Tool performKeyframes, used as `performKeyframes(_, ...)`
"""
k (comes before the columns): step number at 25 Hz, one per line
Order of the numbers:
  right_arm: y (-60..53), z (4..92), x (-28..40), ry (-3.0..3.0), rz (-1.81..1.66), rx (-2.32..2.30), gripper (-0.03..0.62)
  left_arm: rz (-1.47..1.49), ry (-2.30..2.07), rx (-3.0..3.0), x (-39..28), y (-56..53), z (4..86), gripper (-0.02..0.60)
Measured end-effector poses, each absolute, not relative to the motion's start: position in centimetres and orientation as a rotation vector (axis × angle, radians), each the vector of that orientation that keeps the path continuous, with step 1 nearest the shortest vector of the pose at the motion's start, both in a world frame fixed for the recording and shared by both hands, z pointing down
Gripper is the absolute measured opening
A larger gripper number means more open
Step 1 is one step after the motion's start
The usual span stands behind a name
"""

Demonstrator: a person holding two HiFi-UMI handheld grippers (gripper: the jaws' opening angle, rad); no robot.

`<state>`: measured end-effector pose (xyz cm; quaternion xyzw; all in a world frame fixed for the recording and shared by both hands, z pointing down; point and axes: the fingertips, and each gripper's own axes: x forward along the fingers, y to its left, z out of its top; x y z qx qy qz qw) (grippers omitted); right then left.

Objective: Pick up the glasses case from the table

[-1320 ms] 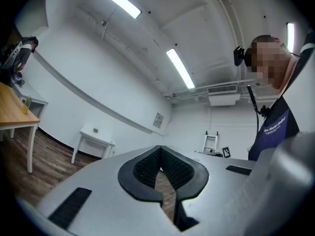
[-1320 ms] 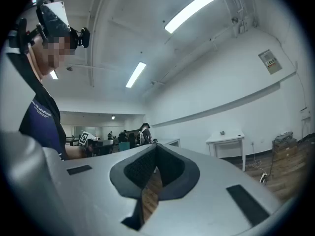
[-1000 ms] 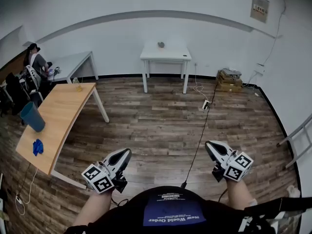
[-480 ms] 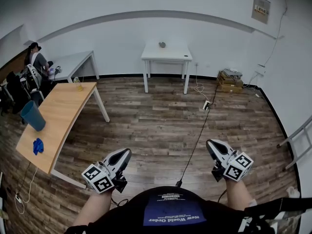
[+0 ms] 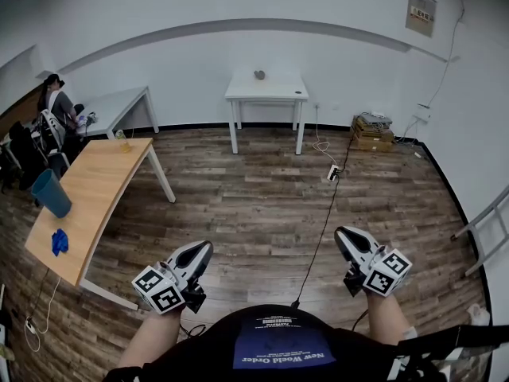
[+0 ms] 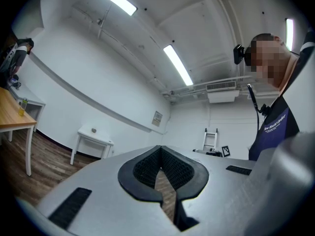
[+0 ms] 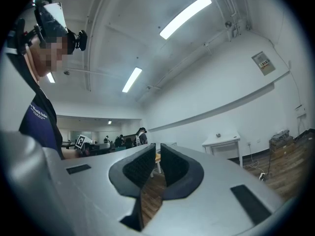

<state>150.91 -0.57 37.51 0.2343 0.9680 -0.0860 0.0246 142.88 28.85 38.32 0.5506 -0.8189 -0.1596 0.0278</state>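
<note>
White table [image 5: 266, 92] against the far wall — small grey glasses case [image 5: 259, 75] near its back edge. Wooden table [image 5: 103, 181], left: teal cup [image 5: 51, 192] at the left edge, blue item [image 5: 60, 241] toward the near corner, small bottle [image 5: 122, 141] at the far corner. Black cable [image 5: 322, 229] across the plank floor [image 5: 238, 205]. Left gripper [image 5: 200, 251] and right gripper [image 5: 345, 239] low in front — both over the floor.

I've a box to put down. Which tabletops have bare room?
The long wooden table is bare between the small yellowish bottle at its far end and the crumpled blue item nearer. The white square table is free beside the small grey object. It's crowded around the seated person.
</note>
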Motion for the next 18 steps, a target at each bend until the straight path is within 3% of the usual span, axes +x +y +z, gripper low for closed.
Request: performKeyframes(18, -12.1, 38.3, 153.6, 2.974, -0.238, 0.848, 0.003, -0.435, -2.571, 1.634, 148.7, 16.0, 37.6, 0.002)
